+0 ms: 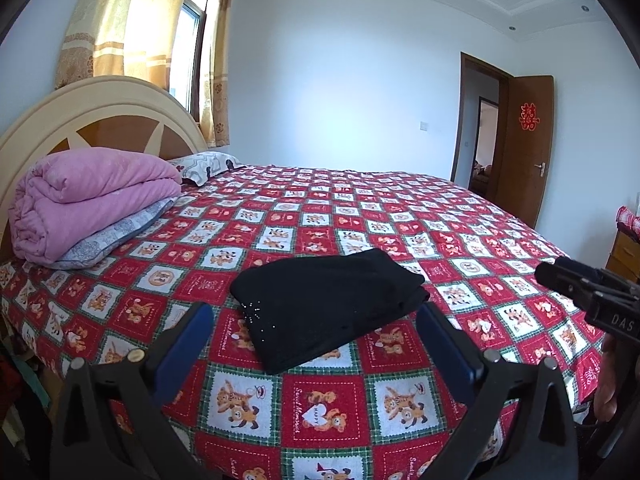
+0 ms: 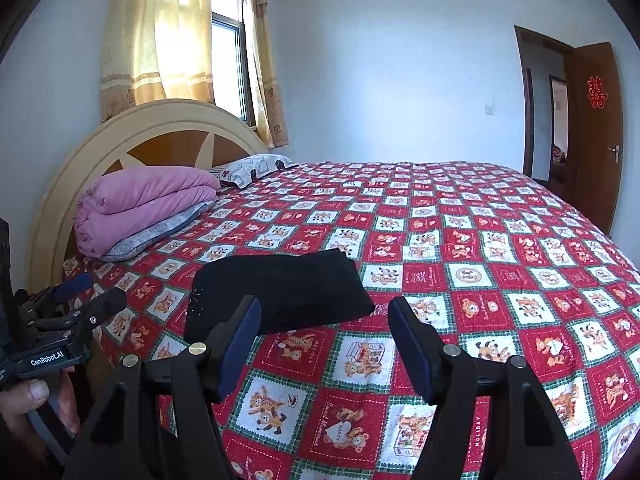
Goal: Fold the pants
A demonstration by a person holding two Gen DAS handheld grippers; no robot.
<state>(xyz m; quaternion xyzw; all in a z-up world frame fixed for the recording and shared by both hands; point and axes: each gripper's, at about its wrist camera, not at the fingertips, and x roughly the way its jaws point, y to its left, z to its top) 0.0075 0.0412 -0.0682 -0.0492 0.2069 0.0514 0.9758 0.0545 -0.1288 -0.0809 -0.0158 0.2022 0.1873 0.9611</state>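
The pants (image 1: pixel 328 308) lie folded in a flat black bundle on the bed (image 1: pixel 460 220), near its front edge. My left gripper (image 1: pixel 316 320) and right gripper (image 2: pixel 324 316) hover just short of them, jaws spread, holding nothing.

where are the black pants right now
The folded black pants lie on the red patchwork bedspread near its front edge, just beyond both open grippers, right of the pink quilt by the headboard.

Home bedroom: bed (image 1: pixel 280 216) (cartoon-bear cover), headboard (image 2: pixel 168 136), curtained window (image 2: pixel 228 40)
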